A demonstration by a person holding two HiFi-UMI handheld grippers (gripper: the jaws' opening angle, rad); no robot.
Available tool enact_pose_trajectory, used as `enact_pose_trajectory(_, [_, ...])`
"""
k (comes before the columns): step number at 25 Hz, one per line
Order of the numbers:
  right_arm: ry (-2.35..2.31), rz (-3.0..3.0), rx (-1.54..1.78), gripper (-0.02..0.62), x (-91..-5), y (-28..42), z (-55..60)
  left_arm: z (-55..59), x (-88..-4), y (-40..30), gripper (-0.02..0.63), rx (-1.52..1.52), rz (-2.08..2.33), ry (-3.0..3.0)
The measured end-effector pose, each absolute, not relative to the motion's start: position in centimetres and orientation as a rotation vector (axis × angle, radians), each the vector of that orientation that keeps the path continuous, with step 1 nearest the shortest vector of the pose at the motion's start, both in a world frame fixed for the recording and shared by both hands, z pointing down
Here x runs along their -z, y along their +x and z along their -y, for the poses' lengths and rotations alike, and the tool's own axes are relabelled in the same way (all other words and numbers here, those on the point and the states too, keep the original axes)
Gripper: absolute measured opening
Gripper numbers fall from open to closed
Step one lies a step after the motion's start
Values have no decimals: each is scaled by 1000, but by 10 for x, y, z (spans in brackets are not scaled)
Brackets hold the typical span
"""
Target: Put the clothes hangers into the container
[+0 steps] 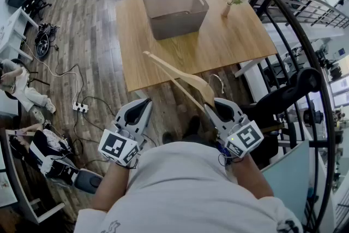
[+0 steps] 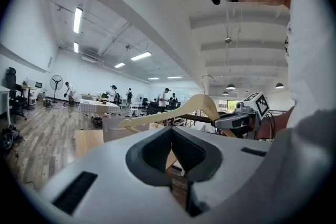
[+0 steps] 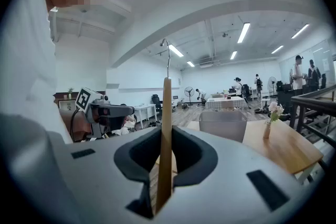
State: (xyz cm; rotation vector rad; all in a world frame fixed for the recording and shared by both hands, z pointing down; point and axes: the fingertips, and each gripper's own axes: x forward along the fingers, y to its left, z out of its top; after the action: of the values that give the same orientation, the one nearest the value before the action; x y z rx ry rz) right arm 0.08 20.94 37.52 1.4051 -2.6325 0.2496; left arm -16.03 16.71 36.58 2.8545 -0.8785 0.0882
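Nearest the person's pale shirt, the left hand-held gripper point(image 1: 140, 106) is held over the wooden floor point(image 1: 98, 63), short of the tabletop's near edge. In its own view, the left hand-held gripper point(image 2: 171, 131) has its jaws pressed together with nothing between them.

Beside it, the right hand-held gripper point(image 1: 218, 108) pinches a wooden clothes hanger point(image 1: 180, 72) near its neck. In the right gripper view the hanger point(image 3: 166, 107) stands edge-on between the jaws of that hand-held gripper point(image 3: 167, 140), and its metal hook point(image 3: 167, 55) rises above. The hanger is in the air and touches nothing else. From the grip, one arm reaches forward and left, and in the head view its far tip shows over the near part of the tabletop point(image 1: 218, 46).

Farther on, the grey container point(image 1: 174, 24) stands on the tabletop at the middle of its far edge, well apart from the hanger (whether anything lies inside cannot be made out). A small vase with pale flowers point(image 1: 226, 8) stands just right of the container, towards the far right corner.

A dark railing point(image 1: 305, 57) curves along the right side of the tabletop.
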Motion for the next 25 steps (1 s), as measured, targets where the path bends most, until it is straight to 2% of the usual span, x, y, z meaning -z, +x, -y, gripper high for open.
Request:
enact_pose_trajectory(14, [1379, 2646, -258, 60, -376, 8, -196, -158, -365, -155, 6, -95, 906, 2844])
enact_pose_trajectory(25, [1368, 2652, -293, 60, -385, 46, -166, -131, -373, -122, 6, -136, 938, 2816])
